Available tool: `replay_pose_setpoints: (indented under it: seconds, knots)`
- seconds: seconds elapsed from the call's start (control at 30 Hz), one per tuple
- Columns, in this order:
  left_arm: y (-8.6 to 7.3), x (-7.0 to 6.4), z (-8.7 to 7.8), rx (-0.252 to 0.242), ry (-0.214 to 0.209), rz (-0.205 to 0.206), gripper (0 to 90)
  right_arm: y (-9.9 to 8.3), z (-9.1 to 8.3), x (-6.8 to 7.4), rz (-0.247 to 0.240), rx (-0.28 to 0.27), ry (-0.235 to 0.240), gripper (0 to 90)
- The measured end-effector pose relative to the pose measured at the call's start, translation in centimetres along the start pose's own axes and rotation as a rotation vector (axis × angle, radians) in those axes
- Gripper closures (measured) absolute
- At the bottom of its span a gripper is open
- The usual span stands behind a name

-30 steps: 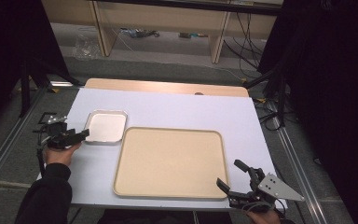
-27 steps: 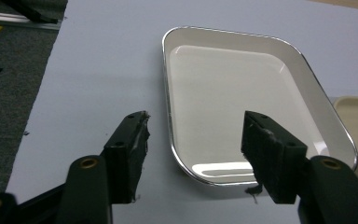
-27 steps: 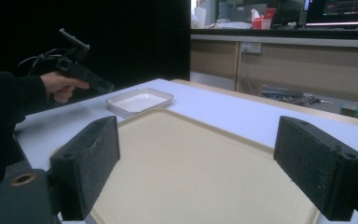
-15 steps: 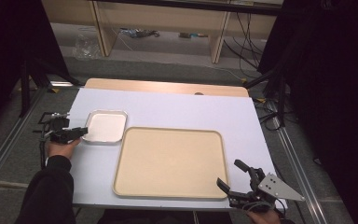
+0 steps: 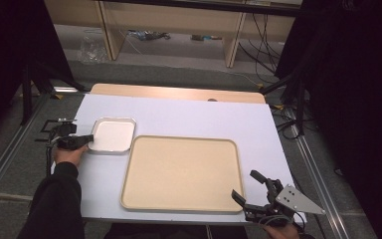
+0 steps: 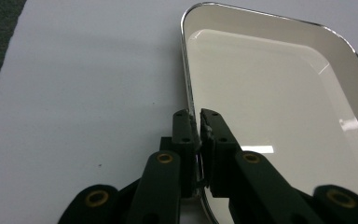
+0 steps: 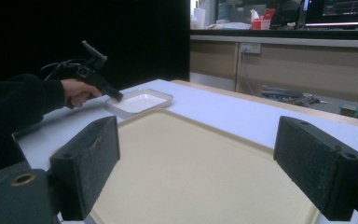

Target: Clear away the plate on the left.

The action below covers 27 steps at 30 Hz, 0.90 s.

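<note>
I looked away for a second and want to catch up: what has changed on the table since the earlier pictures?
The left gripper has moved in along the near-left rim of the small white tray and now has its jaws shut on that rim. The tray looks barely shifted, if at all. The right gripper, jaws open, and the large beige tray stayed where they were.

A white small tray [image 5: 113, 135] with a silvery rim is seen at centre left on a pale lilac-white table [image 5: 189, 117]. A plain beige large tray [image 5: 181, 172] fills the centre. Black grippers and a black sleeve [image 5: 54, 204] are seen low.
</note>
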State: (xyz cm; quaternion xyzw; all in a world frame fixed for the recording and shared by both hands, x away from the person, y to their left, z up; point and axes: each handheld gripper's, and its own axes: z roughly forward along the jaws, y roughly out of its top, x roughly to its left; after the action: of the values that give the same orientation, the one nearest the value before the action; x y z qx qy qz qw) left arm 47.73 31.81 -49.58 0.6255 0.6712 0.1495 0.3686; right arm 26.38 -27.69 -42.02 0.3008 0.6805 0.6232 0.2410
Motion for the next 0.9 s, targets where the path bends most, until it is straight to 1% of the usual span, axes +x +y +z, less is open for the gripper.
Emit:
replay_pose_setpoints:
  seconds: [0.03, 0.07, 0.1, 0.13, 0.17, 0.2, 0.23, 0.27, 0.3, 0.33, 0.37, 0.4, 0.43, 0.47, 0.5, 0.53, 0.57, 0.6, 0.63, 0.67, 0.7, 0.73, 0.77, 0.8, 0.83, 0.87, 0.9]
  knots:
    - [0.0, 0.0, 0.0, 0.000, 0.000, 0.000, 84.9, 0.0, 0.0, 0.0, 0.000, 0.000, 0.000, 15.2]
    - [0.1, 0.0, 0.0, 0.002, -0.004, -0.002, 85.1, 0.1, -0.1, 0.0, -0.013, 0.013, -0.009, 15.2]
    - [0.1, 0.0, 0.0, 0.002, -0.004, -0.002, 85.6, 0.1, -0.1, 0.0, -0.013, 0.013, -0.009, 15.2]
    - [0.2, 0.2, 0.0, 0.014, -0.012, -0.010, 86.1, 0.1, -0.3, 0.1, -0.003, 0.027, -0.022, 15.2]
    - [0.2, 0.3, -0.1, 0.020, -0.013, -0.011, 86.5, 0.0, -0.4, 0.5, 0.064, 0.050, -0.007, 15.2]
    - [0.2, 0.3, -0.1, 0.021, -0.014, -0.015, 86.7, 0.1, -0.3, 0.1, 0.002, 0.036, -0.020, 15.2]
    - [0.2, 0.3, -0.1, 0.022, -0.013, -0.016, 86.8, 0.1, -0.2, 0.0, -0.013, 0.017, -0.019, 15.2]
    - [0.2, 0.3, -0.1, 0.022, -0.013, -0.018, 87.0, 0.1, -0.3, -0.1, -0.017, 0.032, -0.020, 15.2]
    - [0.2, 0.3, -0.1, 0.022, -0.013, -0.018, 87.3, 0.0, -0.2, 0.0, 0.000, 0.014, -0.019, 15.2]
    - [0.2, 0.3, -0.1, 0.023, -0.017, -0.022, 87.3, 0.0, -0.2, 0.0, 0.000, 0.014, -0.019, 15.2]
    - [0.2, 0.3, -0.1, 0.021, -0.024, -0.034, 87.6, 0.0, -0.2, 0.1, 0.007, 0.028, -0.014, 15.2]
    - [0.2, 0.3, -0.2, 0.015, -0.026, -0.043, 88.1, 0.1, -0.2, 0.0, -0.011, 0.019, -0.025, 15.2]
    - [0.2, 0.3, -0.2, 0.015, -0.026, -0.043, 88.2, 0.1, -0.2, 0.0, -0.011, 0.019, -0.025, 15.2]
    - [0.3, 0.2, -0.3, -0.001, -0.028, -0.065, 88.3, 0.1, -0.3, 0.2, 0.019, 0.036, -0.017, 15.2]
    - [0.3, 0.2, -0.3, -0.001, -0.028, -0.065, 88.4, 0.1, -0.3, 0.2, 0.019, 0.036, -0.017, 15.2]
    - [0.4, 0.1, -0.6, -0.019, -0.029, -0.075, 88.5, 0.0, -0.3, 0.2, 0.031, 0.036, -0.010, 15.3]
    - [0.4, 0.1, -0.6, -0.019, -0.029, -0.075, 88.5, 0.0, -0.3, 0.2, 0.031, 0.036, -0.010, 15.3]
    - [0.4, 0.1, -0.7, -0.032, -0.017, -0.078, 88.4, 0.1, -0.3, 0.1, 0.006, 0.033, -0.020, 15.2]
    - [0.4, 0.1, -0.7, -0.032, -0.017, -0.078, 88.4, 0.1, -0.3, 0.1, 0.006, 0.033, -0.020, 15.2]
    - [0.4, 0.3, -0.9, -0.035, -0.010, -0.084, 88.5, 0.1, -0.3, 0.3, 0.037, 0.046, -0.004, 15.2]
    - [0.4, 0.4, -1.0, -0.041, -0.010, -0.095, 88.5, 0.1, -0.4, 0.1, 0.005, 0.045, -0.017, 15.2]
    - [0.4, 0.4, -1.0, -0.041, -0.010, -0.095, 88.5, 0.1, -0.3, 0.1, 0.008, 0.042, -0.016, 15.2]
    - [0.3, 0.6, -1.2, -0.055, -0.023, -0.120, 88.5, 0.1, -0.3, 0.1, 0.012, 0.036, -0.013, 15.2]
    - [0.3, 0.6, -1.2, -0.055, -0.023, -0.120, 88.5, 0.1, -0.2, -0.1, -0.022, 0.013, -0.023, 15.2]
    - [0.4, 0.7, -1.3, -0.063, -0.030, -0.131, 88.5, 0.1, -0.2, -0.1, -0.022, 0.013, -0.023, 15.2]
    - [0.4, 0.8, -1.6, -0.083, -0.041, -0.144, 88.5, 0.1, -0.2, 0.0, -0.006, 0.017, -0.017, 15.2]
    - [0.4, 0.8, -1.7, -0.094, -0.048, -0.152, 88.5, 0.0, -0.1, -0.1, -0.013, 0.004, -0.017, 15.2]
